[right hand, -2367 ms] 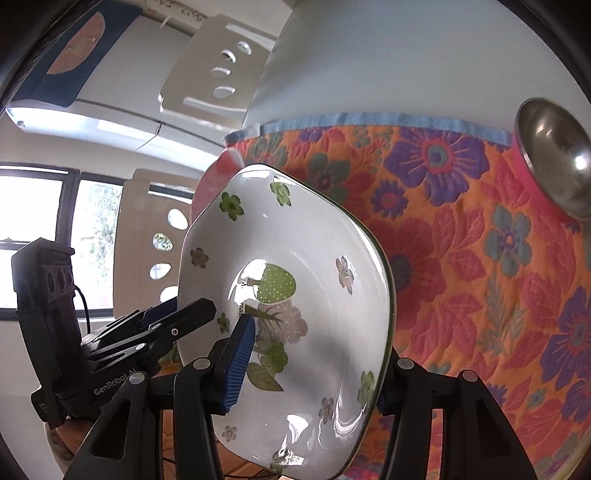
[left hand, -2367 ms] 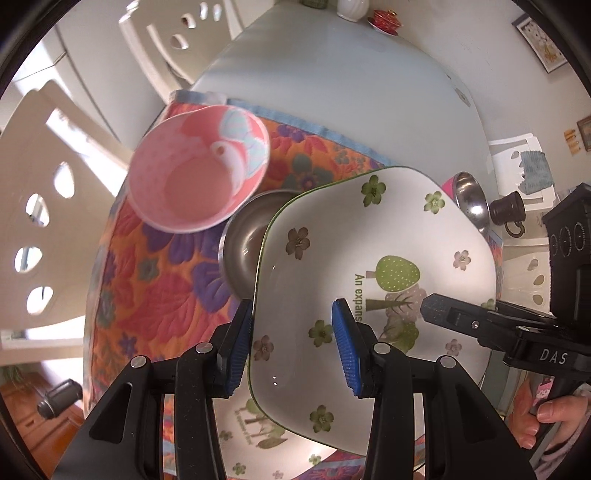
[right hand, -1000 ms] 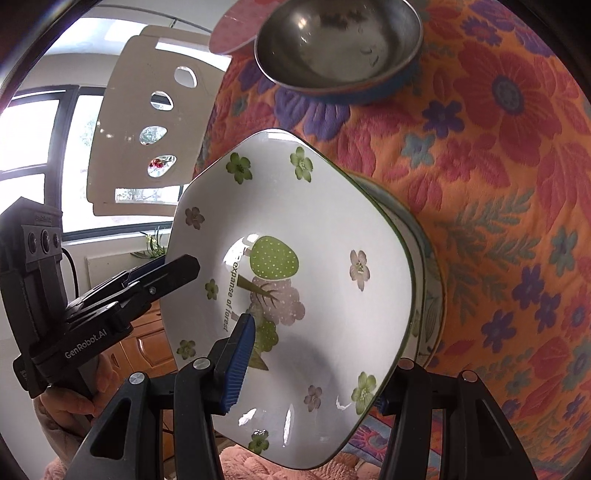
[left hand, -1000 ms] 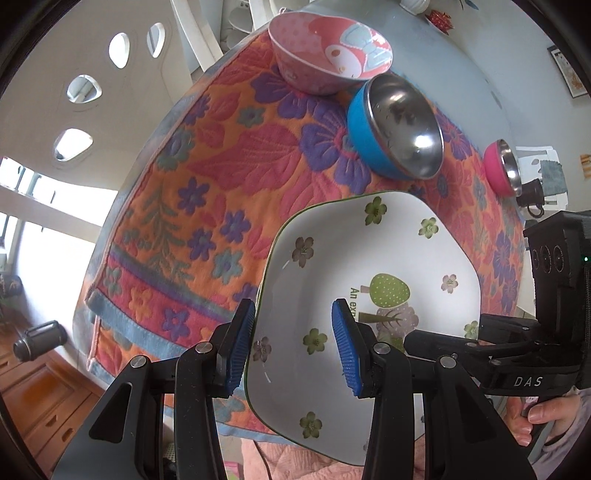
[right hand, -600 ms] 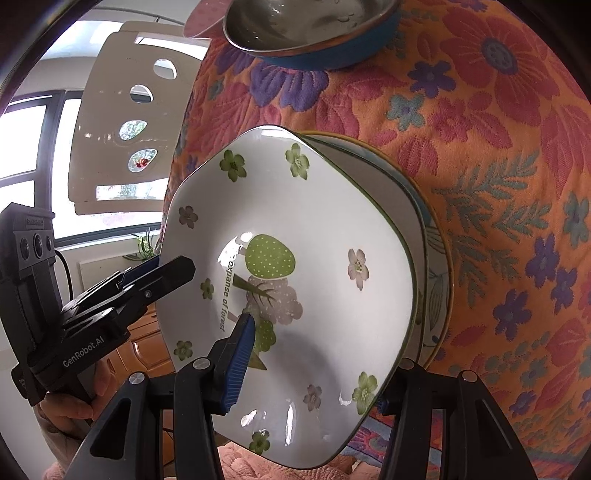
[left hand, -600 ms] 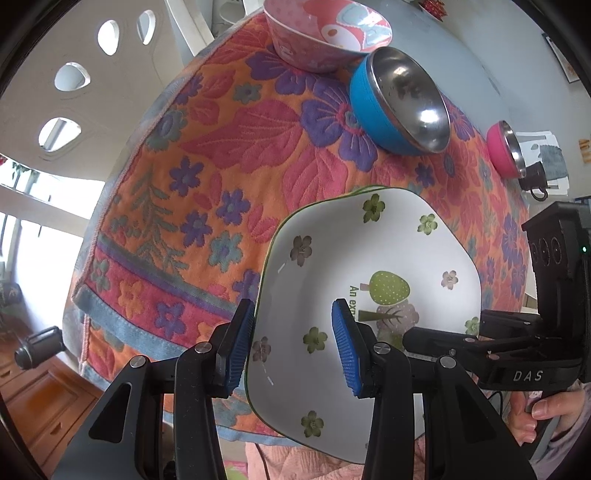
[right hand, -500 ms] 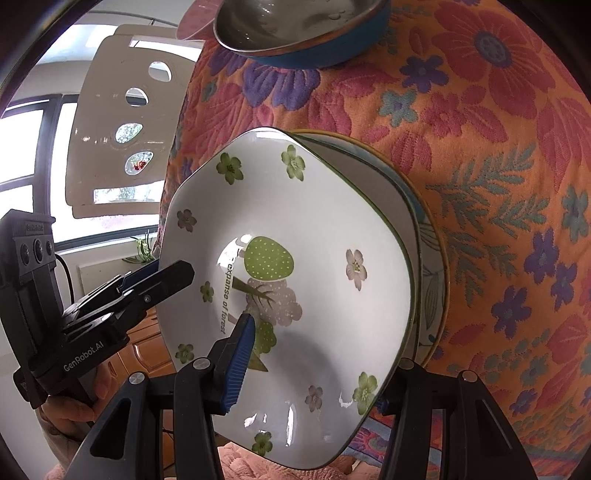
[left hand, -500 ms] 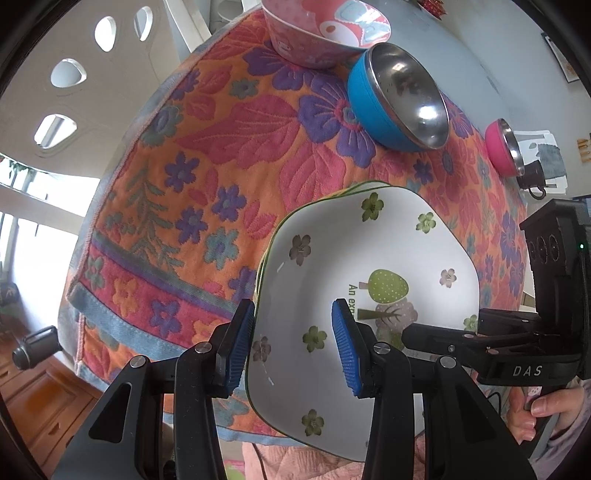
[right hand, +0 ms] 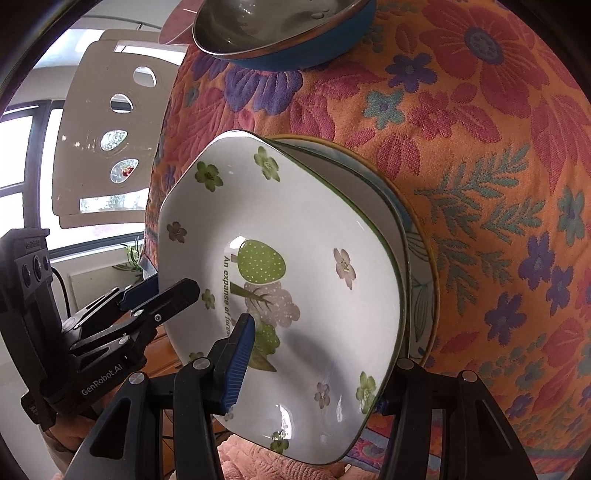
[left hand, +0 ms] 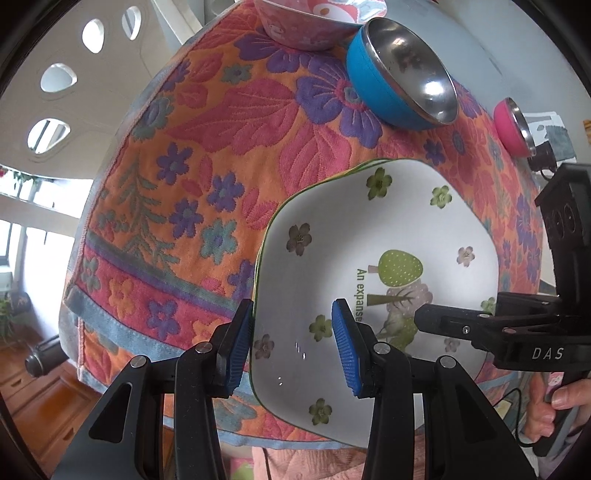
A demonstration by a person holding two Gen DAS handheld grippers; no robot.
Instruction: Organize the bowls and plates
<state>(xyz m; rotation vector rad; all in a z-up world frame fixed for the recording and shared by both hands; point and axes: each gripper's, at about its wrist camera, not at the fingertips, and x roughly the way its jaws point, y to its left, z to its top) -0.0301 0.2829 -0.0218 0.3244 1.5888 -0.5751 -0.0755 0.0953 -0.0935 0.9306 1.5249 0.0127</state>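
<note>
The white plate with green flowers and a tree print is held from two sides; the left tool is clenched on its near rim, one blue pad on the inner face and the other outside the edge; the right tool grasps the opposite rim, one blue pad on the inside and the other finger behind the edge; the plate sits tilted just above a stack of other plates lying on the floral cloth near the table's front edge, whether it touches them cannot be told; farther back on the cloth stand a blue bowl with a steel inside, a pink patterned bowl just beside it, and a small pink bowl well apart to the right; a hand grips the right tool's handle
</note>
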